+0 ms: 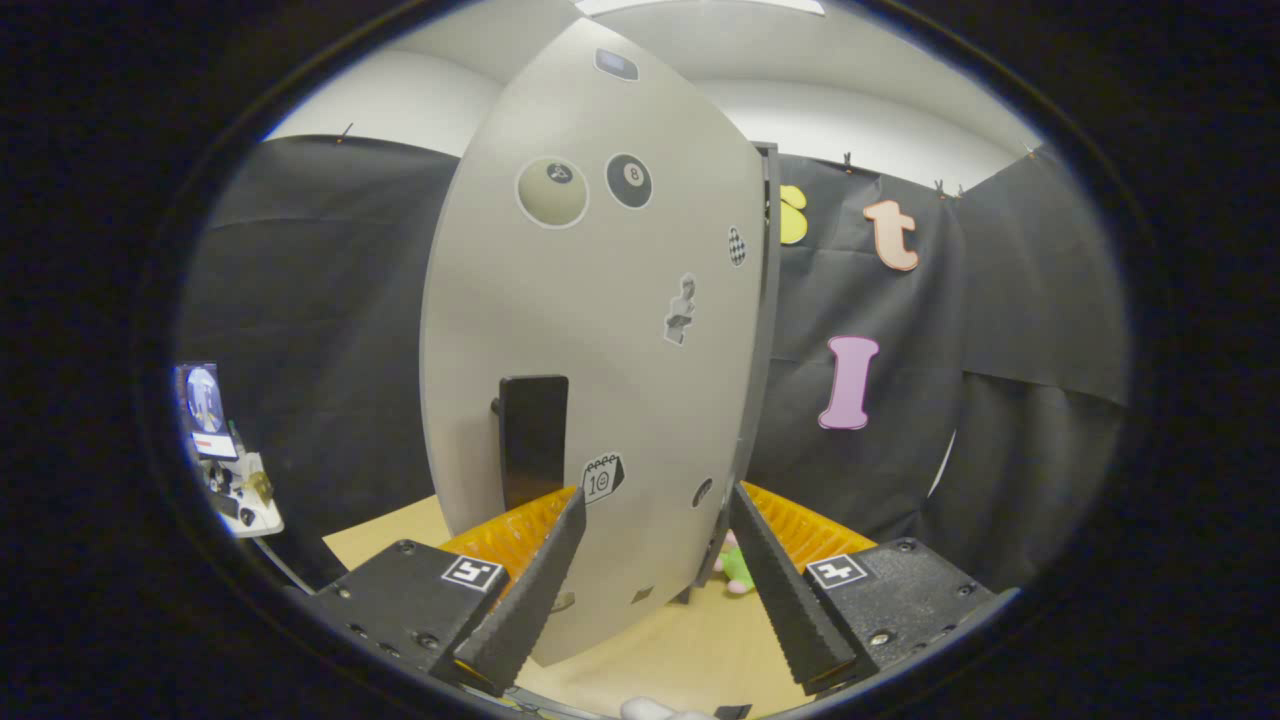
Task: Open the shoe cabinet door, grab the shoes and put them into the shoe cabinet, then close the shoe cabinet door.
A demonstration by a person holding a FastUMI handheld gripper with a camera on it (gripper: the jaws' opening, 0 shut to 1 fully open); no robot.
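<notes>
The shoe cabinet door [600, 330] is a tall grey panel with stickers on it, swung part-way out toward me on hinges at its right edge. A black upright handle [532, 435] sits low on its left side. My gripper [655, 505] is open, its fingers spread wide and close to the door's lower face, with nothing between them. The left fingertip [572, 510] is just right of and below the handle. A small pink and green thing [735, 568] lies on the floor by the door's bottom right corner. The cabinet's inside is hidden behind the door.
A light wooden floor [690, 650] runs under the door. Black cloth walls stand behind and to both sides. A small stand with a screen and gear [225, 455] is off to the far left.
</notes>
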